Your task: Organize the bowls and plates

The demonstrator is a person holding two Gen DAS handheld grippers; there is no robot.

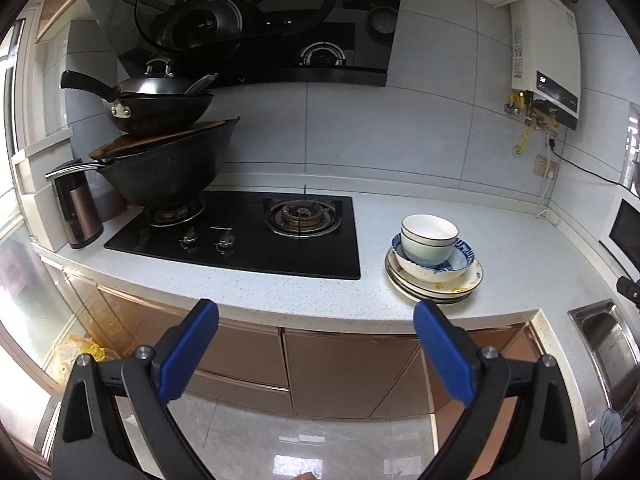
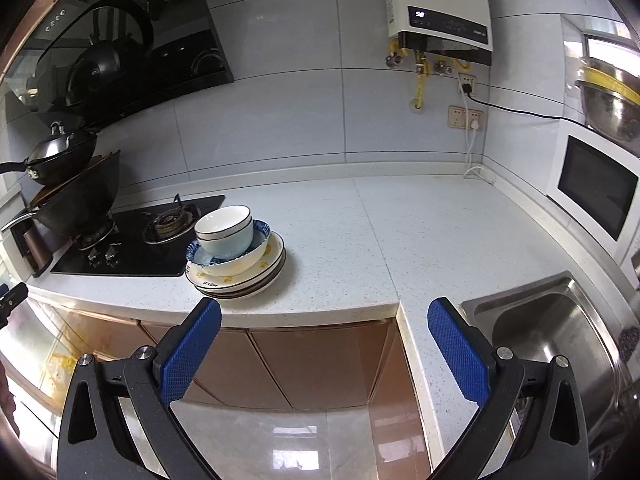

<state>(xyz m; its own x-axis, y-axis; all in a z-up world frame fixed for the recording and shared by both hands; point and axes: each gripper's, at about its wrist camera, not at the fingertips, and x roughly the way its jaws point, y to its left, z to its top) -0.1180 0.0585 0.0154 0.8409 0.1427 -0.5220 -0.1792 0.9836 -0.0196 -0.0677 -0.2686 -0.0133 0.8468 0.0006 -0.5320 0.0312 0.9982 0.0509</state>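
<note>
**Crockery stacked on counter; both grippers empty and clear of it**

The left gripper [image 1: 316,320] was held off the near edge of the countertop [image 1: 280,296], above the cabinet fronts [image 1: 344,368]. Its blue-padded fingers [image 1: 192,352] stood wide apart with nothing between them.

The right gripper [image 2: 324,320] was likewise held short of the counter's near edge, fingers [image 2: 460,352] spread wide and empty. Neither gripper touched any crockery.

The crockery stood as one stack on the white speckled countertop, just right of the black gas hob [image 1: 240,240] and close to the near edge. At the bottom lay several plates [image 1: 436,288], the topmost cream-coloured with small yellow paw marks. On them sat a wide bowl [image 1: 456,260] with a blue pattern inside. Nested in that bowl were two pale bowls [image 1: 428,240] with dark rim lines, one inside the other, set toward its left side and slightly tilted. The exact number of plates could not be told.

On the hob's left burner stood a large dark wok [image 1: 160,168] with a smaller wok [image 1: 160,104] stacked above it. A steel sink [image 2: 548,328] lay to the right of the stack, well apart from it, and a white microwave [image 2: 596,188] stood at the far right. A water heater [image 2: 440,4] hung on the tiled wall.
</note>
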